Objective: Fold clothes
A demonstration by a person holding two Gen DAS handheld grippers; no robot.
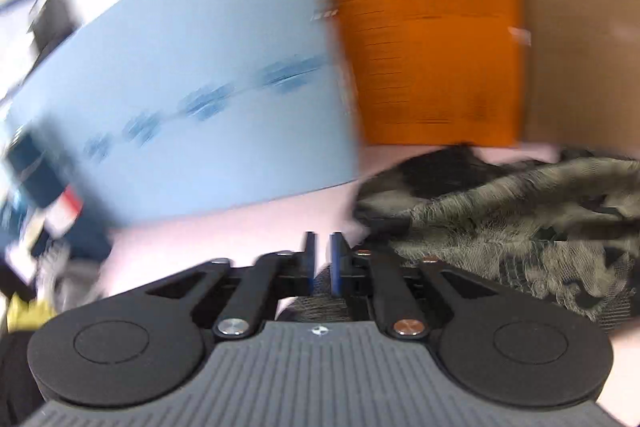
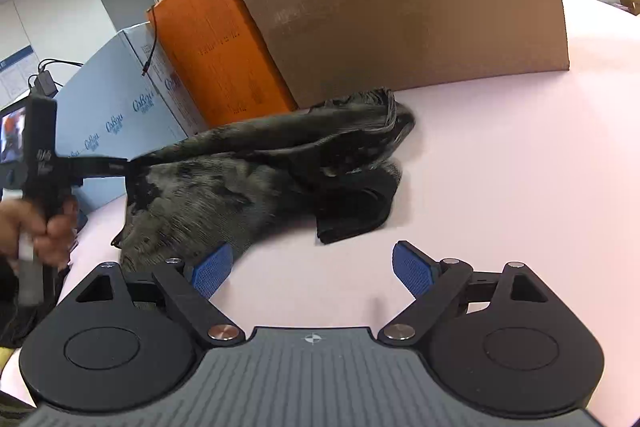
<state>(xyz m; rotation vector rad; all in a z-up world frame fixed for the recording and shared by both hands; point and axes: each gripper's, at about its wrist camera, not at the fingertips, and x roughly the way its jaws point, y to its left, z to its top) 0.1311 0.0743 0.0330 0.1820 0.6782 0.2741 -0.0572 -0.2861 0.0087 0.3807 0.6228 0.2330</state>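
A dark olive patterned garment point(image 2: 224, 199) lies crumpled on the pink table point(image 2: 500, 187) in front of the boxes. In the right wrist view my left gripper point(image 2: 126, 165) comes in from the left, and one edge of the garment runs taut and raised from its tip. In the blurred left wrist view the left gripper point(image 1: 322, 247) has its jaws nearly together with dark fabric low in the gap, and the rest of the garment point(image 1: 500, 219) lies to its right. My right gripper point(image 2: 312, 247) stands open over bare table, its left finger beside the garment's near edge.
Behind the garment stand a brown cardboard box point(image 2: 400, 7), an orange box point(image 2: 216, 47) and a light blue box point(image 2: 112, 95) in a row. A person's hand point(image 2: 48, 227) grips the left tool's handle at the table's left edge.
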